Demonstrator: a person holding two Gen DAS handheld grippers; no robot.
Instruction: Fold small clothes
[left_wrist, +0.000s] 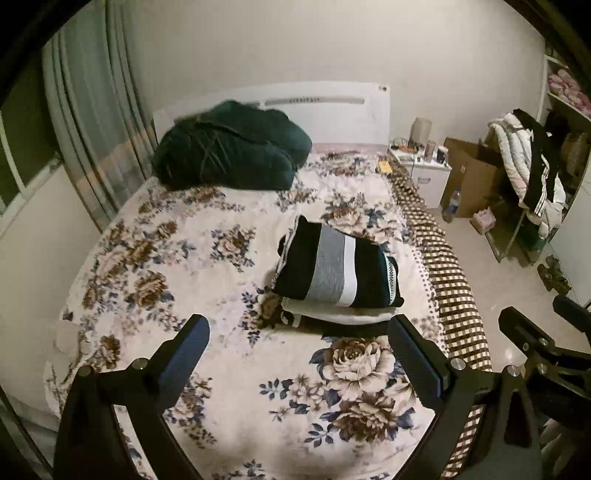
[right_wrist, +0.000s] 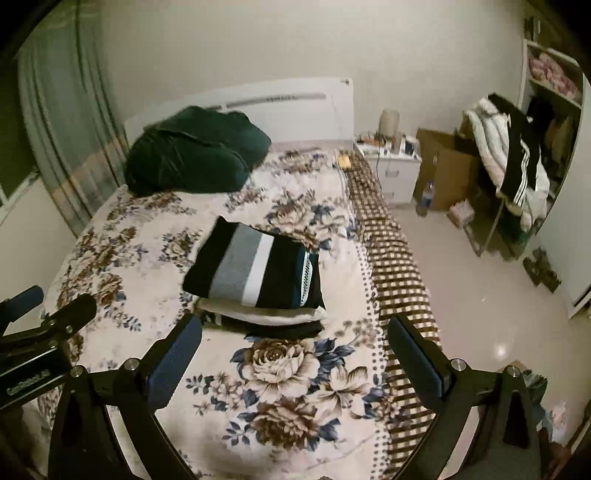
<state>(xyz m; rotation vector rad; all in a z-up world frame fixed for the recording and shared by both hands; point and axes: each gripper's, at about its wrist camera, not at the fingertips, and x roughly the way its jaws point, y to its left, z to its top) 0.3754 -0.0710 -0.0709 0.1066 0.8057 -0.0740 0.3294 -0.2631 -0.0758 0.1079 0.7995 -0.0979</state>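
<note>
A small stack of folded clothes lies on the floral bedspread (left_wrist: 184, 258). On top is a black garment with grey and white stripes (left_wrist: 336, 269), also in the right wrist view (right_wrist: 255, 273). Under it are a white folded piece (left_wrist: 332, 315) and a black one (right_wrist: 280, 328). My left gripper (left_wrist: 299, 332) is open and empty, hovering just in front of the stack. My right gripper (right_wrist: 295, 332) is open and empty too, just in front of the stack. The right gripper shows at the right edge of the left wrist view (left_wrist: 535, 339).
A dark green bundle of bedding (left_wrist: 229, 147) lies at the head of the bed. A brown checked blanket (left_wrist: 454, 280) hangs over the bed's right edge. A white nightstand (left_wrist: 424, 170), cardboard box (left_wrist: 469, 177) and a rack with clothes (left_wrist: 528, 166) stand by the far wall.
</note>
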